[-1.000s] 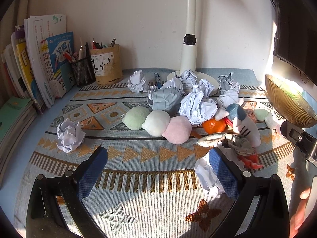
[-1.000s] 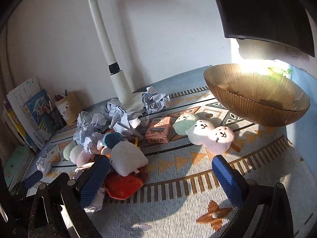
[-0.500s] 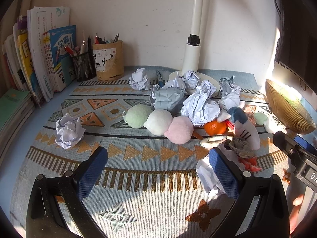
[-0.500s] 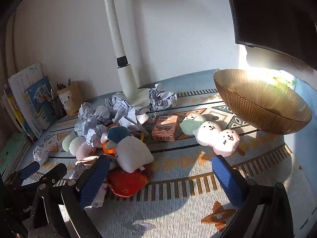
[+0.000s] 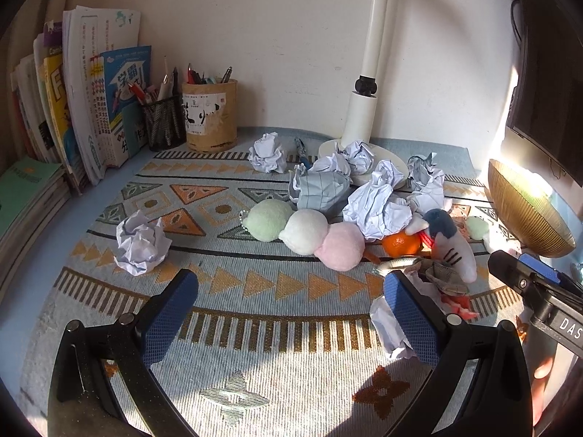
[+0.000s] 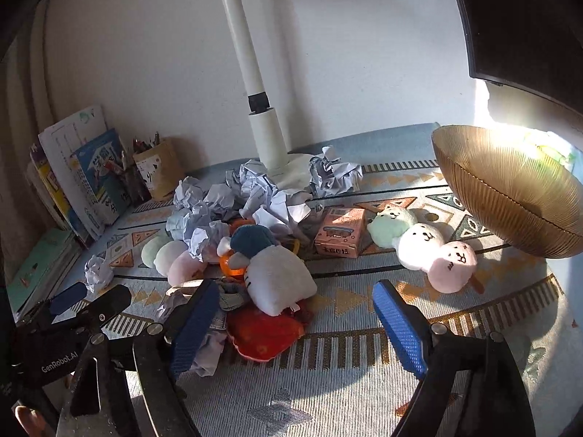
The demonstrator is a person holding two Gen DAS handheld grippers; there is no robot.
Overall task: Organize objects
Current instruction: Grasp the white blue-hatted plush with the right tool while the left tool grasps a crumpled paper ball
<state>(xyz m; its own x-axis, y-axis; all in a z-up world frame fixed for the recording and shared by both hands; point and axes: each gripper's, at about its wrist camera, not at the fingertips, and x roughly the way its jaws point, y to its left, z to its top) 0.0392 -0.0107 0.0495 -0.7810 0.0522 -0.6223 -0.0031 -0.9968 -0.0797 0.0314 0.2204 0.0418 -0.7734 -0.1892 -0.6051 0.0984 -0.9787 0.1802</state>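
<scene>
A pale woven mat with orange triangle bands (image 5: 277,284) is spread below a cream wall (image 5: 284,36) at frame top, over which the left gripper (image 5: 291,309) is held apart and the right gripper (image 6: 295,313), just narrowed, is kept parted on nothing.

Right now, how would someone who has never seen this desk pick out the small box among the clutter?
Start at the white lamp post rising from the patterned mat, then drop towards the camera past the crumpled paper balls. The pink carton lies there, between the shark plush and the dumpling plush with faces. It alone is hard-edged and rectangular, with print on its side.
</scene>
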